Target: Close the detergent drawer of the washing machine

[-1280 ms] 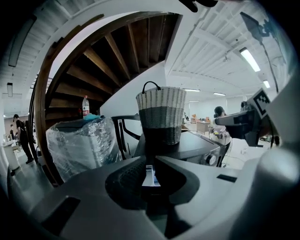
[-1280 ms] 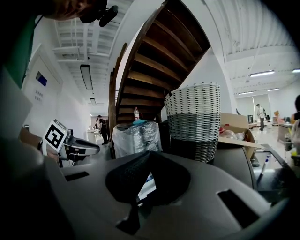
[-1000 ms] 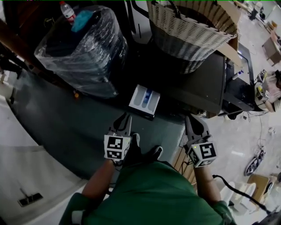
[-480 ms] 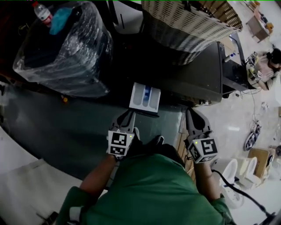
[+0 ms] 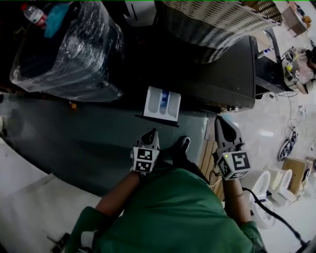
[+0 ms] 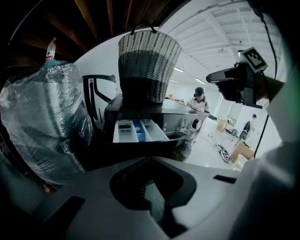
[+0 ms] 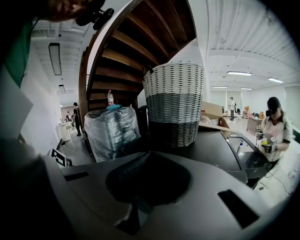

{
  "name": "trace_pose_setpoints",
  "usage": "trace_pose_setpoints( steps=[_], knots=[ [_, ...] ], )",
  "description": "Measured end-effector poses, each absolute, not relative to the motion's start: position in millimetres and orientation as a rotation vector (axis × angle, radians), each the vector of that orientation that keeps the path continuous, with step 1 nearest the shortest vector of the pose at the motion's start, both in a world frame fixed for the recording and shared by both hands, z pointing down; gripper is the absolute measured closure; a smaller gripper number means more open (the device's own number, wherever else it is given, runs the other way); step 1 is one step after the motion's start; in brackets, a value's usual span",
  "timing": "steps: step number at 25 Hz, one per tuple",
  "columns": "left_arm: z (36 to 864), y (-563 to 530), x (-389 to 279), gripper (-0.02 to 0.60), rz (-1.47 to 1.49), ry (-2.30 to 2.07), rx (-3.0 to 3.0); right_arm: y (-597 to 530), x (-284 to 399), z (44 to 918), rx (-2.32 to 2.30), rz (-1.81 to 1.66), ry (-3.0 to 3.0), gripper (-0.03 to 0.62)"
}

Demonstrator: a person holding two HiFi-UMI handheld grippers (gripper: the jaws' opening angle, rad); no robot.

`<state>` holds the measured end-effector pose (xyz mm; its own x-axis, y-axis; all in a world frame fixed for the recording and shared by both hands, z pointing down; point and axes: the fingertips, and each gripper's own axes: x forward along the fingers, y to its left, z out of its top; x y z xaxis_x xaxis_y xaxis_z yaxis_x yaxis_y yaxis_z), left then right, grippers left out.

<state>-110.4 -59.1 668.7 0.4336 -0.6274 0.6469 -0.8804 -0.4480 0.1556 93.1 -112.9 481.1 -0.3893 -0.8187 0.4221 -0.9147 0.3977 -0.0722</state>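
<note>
The white detergent drawer with a blue insert stands pulled out from the front of the dark washing machine. In the left gripper view the drawer lies straight ahead, a short way beyond the jaws. My left gripper hangs just below the drawer's front, apart from it, jaws shut on nothing. My right gripper is off to the drawer's right by the machine's front corner, also shut and empty. From there I see only the machine's top; the drawer is hidden.
A tall wicker basket stands on the machine's top. To the left is a bulky thing wrapped in clear plastic with a bottle on it. A person stands far right. My shoes are on the dark floor.
The left gripper has drifted right, more under the drawer, and its jaws have drawn together. The right gripper has kept its place. The drawer is still pulled out.
</note>
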Motion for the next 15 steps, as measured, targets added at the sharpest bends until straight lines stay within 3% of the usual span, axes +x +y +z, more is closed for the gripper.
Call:
trace_pose_setpoints(
  steps=[15],
  knots=[
    [691, -84, -88, 0.557, 0.725, -1.260, 2.115, -144, 117, 502, 1.452, 0.467, -2.312, 0.576]
  ],
)
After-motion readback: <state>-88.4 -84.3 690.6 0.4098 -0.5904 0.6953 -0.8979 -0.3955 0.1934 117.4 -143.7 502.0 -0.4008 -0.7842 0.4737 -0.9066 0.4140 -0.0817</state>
